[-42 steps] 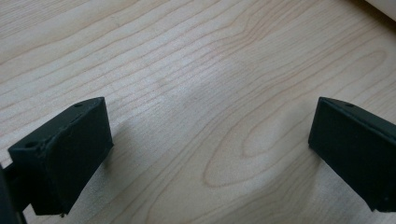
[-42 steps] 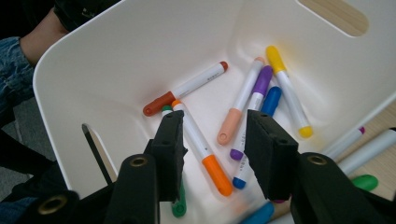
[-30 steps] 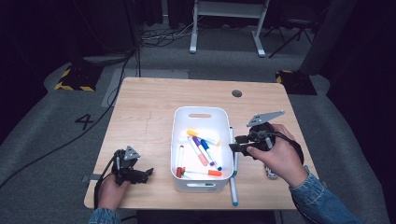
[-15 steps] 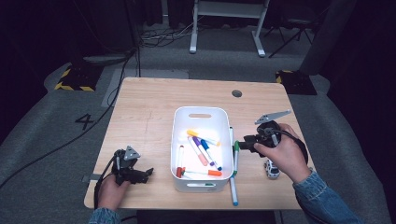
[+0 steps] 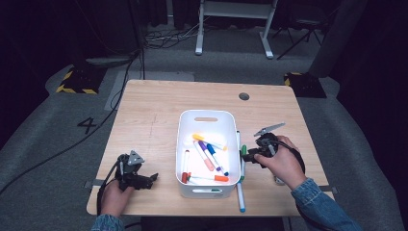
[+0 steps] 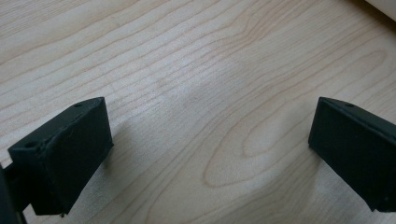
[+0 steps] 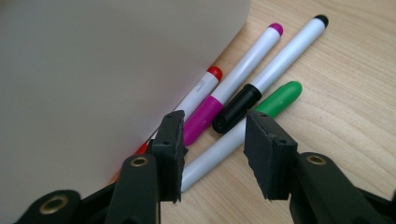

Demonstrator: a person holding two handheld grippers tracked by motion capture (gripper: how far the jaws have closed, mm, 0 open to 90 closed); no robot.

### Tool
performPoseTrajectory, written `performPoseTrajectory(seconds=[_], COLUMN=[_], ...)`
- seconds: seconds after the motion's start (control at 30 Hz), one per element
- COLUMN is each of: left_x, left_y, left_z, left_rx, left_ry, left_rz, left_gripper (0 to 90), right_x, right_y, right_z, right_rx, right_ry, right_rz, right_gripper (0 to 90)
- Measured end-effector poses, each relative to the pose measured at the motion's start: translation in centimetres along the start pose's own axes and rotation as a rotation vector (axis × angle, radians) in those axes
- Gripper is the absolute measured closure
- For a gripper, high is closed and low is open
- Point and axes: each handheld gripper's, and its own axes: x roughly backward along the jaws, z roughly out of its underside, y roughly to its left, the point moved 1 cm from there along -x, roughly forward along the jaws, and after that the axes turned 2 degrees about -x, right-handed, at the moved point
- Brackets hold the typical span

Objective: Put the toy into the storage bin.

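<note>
A white bin [image 5: 208, 116] stands mid-table with several coloured markers [image 5: 208, 156] inside. More markers lie on the wood along its right wall: a green-capped one [image 7: 280, 95], a black-capped one [image 7: 285, 53], a magenta one [image 7: 236, 84] and a red-capped one [image 7: 205, 81]. My right gripper [image 5: 248, 155] [image 7: 212, 140] hovers low over these, close to the bin wall [image 7: 93, 70]. Its jaws stand partly apart above the green marker's white barrel, and the pads press on nothing. My left gripper [image 5: 144, 180] [image 6: 210, 144] rests at the front left, wide open over bare wood.
Farther toward the front edge, a long blue-tipped marker [image 5: 240, 199] lies beside the bin's right corner. A round grommet hole [image 5: 244, 96] sits at the back right of the table [image 5: 144, 125]. Dark floor and cables surround the table.
My right gripper has sunk toward the markers lying beside the bin's right wall. The left hand has stayed still.
</note>
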Motion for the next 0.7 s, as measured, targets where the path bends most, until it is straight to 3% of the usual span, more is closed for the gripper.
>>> performPoseTrajectory(seconds=[0.23,0.7], left_x=[0.0,0.0], left_y=[0.0,0.0], left_z=[0.0,0.0], left_rx=[0.0,0.0], left_ry=[0.0,0.0], left_rz=[0.0,0.0], left_gripper=[0.0,0.0], right_x=[-1.6,-4.5], right_y=[-0.3,-0.5], right_z=[0.7,1.7], right_rx=[-0.013,-0.03], right_ry=[0.023,0.08], right_rz=[-0.003,0.043], right_gripper=[59.0,56.8])
